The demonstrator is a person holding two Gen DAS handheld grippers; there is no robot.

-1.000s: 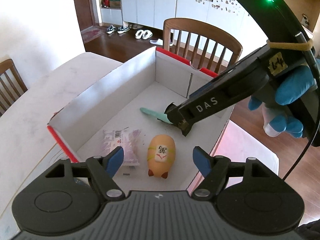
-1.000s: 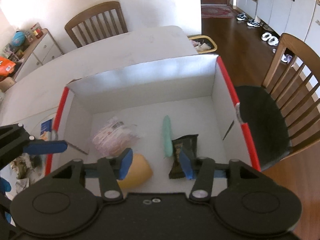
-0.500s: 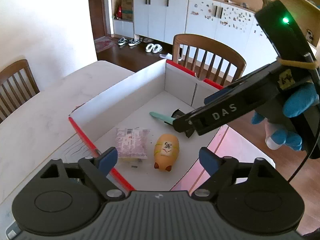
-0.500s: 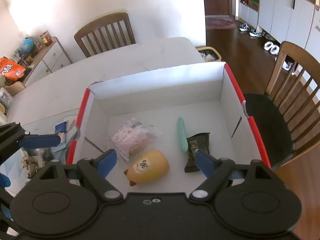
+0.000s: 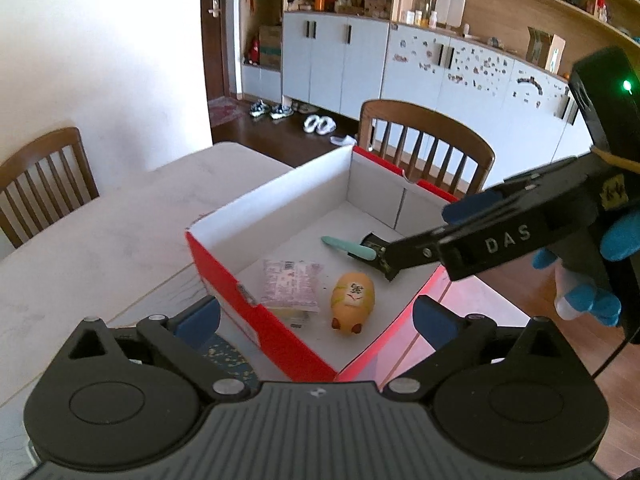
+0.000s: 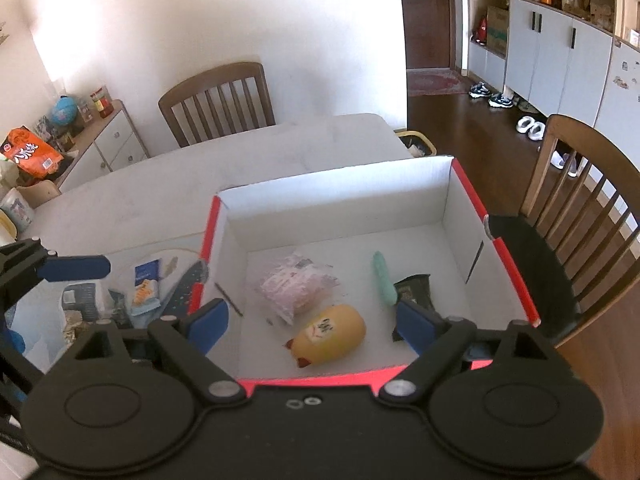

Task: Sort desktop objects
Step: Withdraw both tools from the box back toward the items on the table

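Both grippers, left gripper (image 5: 316,320) and right gripper (image 6: 312,322), are spreading wide and holding nothing, since the yellow toy (image 6: 330,334) and dark packet (image 6: 414,292) are lying inside the red box (image 6: 516,284), well clear of their pads.

White capital letters "DAS" printed along the black arm of the right gripper (image 5: 414,240). Small handwritten yellow tag (image 5: 615,193) farther up the same tool, unreadable. Dark character on the white label of the yellow toy (image 6: 332,334), too small to read.

Home dining room: wooden chairs (image 6: 218,100), shoes (image 5: 270,110).
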